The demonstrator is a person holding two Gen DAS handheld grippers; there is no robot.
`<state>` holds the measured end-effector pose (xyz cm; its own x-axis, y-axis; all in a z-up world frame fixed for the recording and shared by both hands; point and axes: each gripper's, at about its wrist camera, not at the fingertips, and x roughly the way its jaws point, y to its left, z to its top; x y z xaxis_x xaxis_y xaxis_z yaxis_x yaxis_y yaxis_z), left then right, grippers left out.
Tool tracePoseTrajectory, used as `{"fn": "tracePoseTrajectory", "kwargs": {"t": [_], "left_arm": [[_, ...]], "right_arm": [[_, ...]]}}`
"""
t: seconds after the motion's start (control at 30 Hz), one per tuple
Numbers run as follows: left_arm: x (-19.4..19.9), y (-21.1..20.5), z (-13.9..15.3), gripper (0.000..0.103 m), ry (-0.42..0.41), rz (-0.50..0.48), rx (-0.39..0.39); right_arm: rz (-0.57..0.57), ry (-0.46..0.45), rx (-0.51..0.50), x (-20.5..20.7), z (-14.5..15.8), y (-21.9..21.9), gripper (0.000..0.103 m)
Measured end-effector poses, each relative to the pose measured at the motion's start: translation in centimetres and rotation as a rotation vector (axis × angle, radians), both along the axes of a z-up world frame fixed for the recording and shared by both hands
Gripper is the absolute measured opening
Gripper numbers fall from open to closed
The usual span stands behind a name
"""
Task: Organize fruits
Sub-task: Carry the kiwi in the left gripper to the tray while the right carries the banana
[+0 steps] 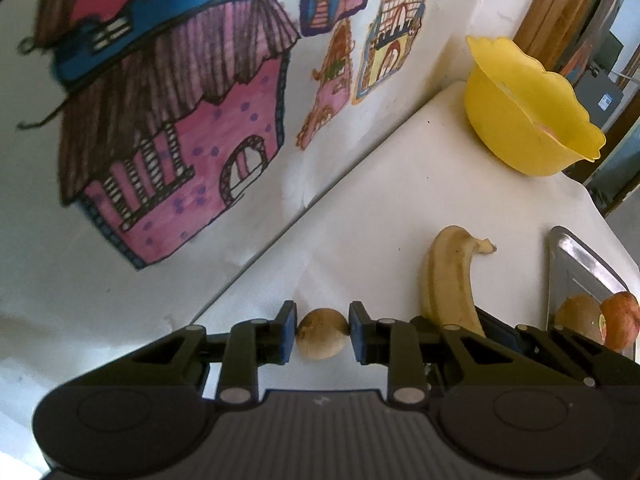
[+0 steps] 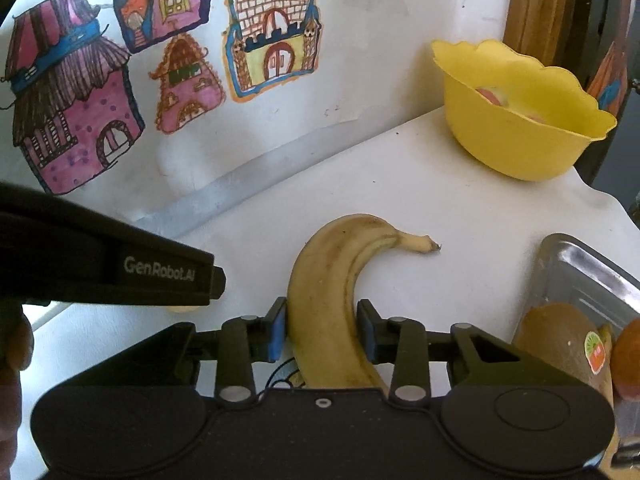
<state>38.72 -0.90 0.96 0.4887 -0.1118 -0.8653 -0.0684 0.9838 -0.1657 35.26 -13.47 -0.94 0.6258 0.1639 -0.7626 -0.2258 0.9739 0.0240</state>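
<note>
In the left wrist view, a small round brown fruit (image 1: 322,334) sits between the blue pads of my left gripper (image 1: 322,333), which touch it on both sides, low over the white table (image 1: 380,208). A yellow banana (image 2: 332,280) lies on the table with its stem pointing right. My right gripper (image 2: 322,329) is closed around its lower half, pads against its sides. The banana (image 1: 450,276) also shows in the left wrist view, with the right gripper's fingers (image 1: 496,328) at its base.
A yellow scalloped bowl (image 2: 516,136) with pinkish fruit inside stands at the back right. A metal tray (image 2: 580,268) at the right edge holds a stickered kiwi (image 2: 560,340) and a reddish fruit (image 2: 628,356). A wall with house drawings (image 2: 80,92) borders the table's left.
</note>
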Motion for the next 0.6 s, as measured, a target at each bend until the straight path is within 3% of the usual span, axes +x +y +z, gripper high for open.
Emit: {"fn": "tracePoseTrajectory", "kwargs": {"t": [0.27, 0.6], "left_arm": [[-1.5, 0.9, 1.5, 0.03, -0.024, 0.02, 0.012], [-3.1, 1.6, 3.1, 0.03, -0.052, 0.028, 0.03]], "right_arm": [[0.022, -0.056, -0.027, -2.3, 0.6, 0.7, 0.035], [0.022, -0.065, 0.03, -5.7, 1.5, 1.5, 0.035]]}}
